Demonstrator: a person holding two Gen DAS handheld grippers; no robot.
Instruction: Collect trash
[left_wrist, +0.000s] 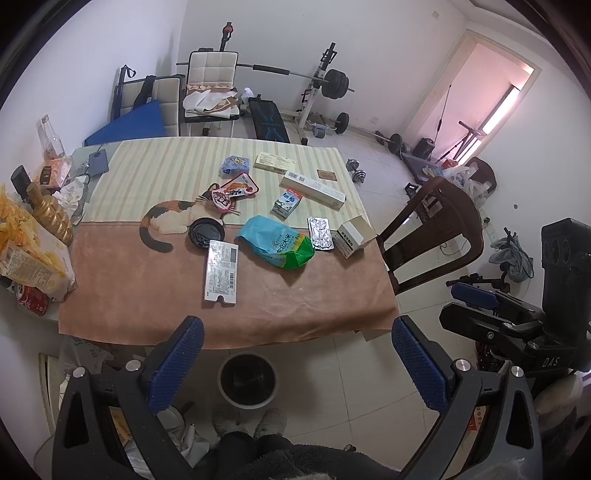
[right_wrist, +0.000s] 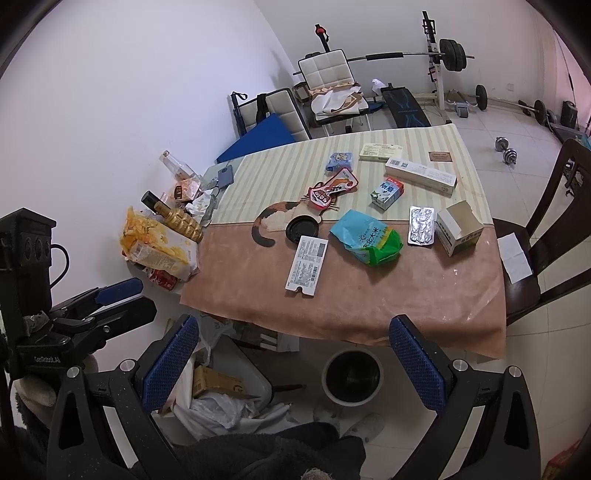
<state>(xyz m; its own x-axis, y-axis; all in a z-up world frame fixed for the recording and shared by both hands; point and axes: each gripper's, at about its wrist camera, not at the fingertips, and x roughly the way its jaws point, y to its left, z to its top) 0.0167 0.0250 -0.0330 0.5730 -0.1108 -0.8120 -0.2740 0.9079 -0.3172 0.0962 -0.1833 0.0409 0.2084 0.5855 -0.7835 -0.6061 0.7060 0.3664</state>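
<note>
Trash lies on a cloth-covered table (left_wrist: 147, 295) (right_wrist: 424, 306): a white flat packet (left_wrist: 221, 272) (right_wrist: 307, 265), a blue-green bag (left_wrist: 276, 242) (right_wrist: 367, 236), a black lid (left_wrist: 206, 232) (right_wrist: 302, 229), a foil blister pack (left_wrist: 320, 233) (right_wrist: 421, 225), a small open box (left_wrist: 355, 236) (right_wrist: 460, 228), a milk carton (left_wrist: 287, 203) (right_wrist: 387, 192), a long white box (left_wrist: 313, 189) (right_wrist: 421, 175) and a red snack pouch (left_wrist: 232, 192) (right_wrist: 332, 189). A round bin (left_wrist: 246, 380) (right_wrist: 351, 376) stands on the floor below the table's near edge. My left gripper (left_wrist: 295, 363) and right gripper (right_wrist: 291, 363) are open, empty, above the floor before the table.
Clutter sits at the table's left end: a chip bag (left_wrist: 29, 247) (right_wrist: 159, 243), a gold bottle (left_wrist: 51, 216) (right_wrist: 181, 221), a red can (left_wrist: 31, 299) (right_wrist: 162, 278). A dark wooden chair (left_wrist: 436, 229) (right_wrist: 546, 236) stands at the right. Gym gear lines the far wall.
</note>
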